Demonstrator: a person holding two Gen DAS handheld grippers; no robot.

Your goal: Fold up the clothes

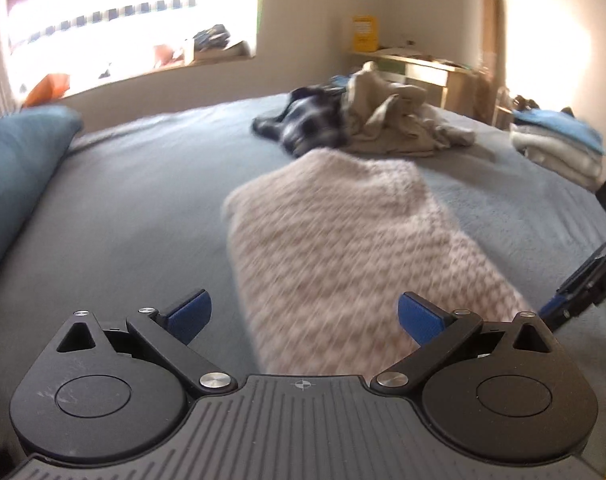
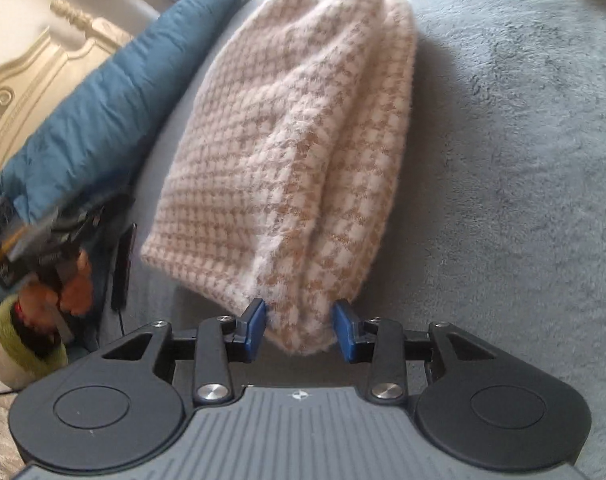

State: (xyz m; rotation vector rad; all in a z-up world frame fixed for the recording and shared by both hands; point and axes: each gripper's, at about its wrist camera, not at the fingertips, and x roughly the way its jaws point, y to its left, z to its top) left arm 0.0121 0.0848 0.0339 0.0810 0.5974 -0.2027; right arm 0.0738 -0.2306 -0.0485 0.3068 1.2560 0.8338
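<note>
Cream houndstooth knit folded on grey bedspread, no legible writing, left claw wide apart, right claw loosely apart around knit corner

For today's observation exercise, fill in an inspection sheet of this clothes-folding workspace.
Surface: grey fleecy bed cover, bare around the work.
Job's things: folded cream-and-tan houndstooth knit; heap of unfolded clothes; folded stack.
Clutter: teal pillow.
Grippers: left gripper wide open, empty; right gripper part-open, knit's corner between its fingers.
Cables: thin black cable at bed edge.
Surroundings: bright window, wooden desk.
</note>
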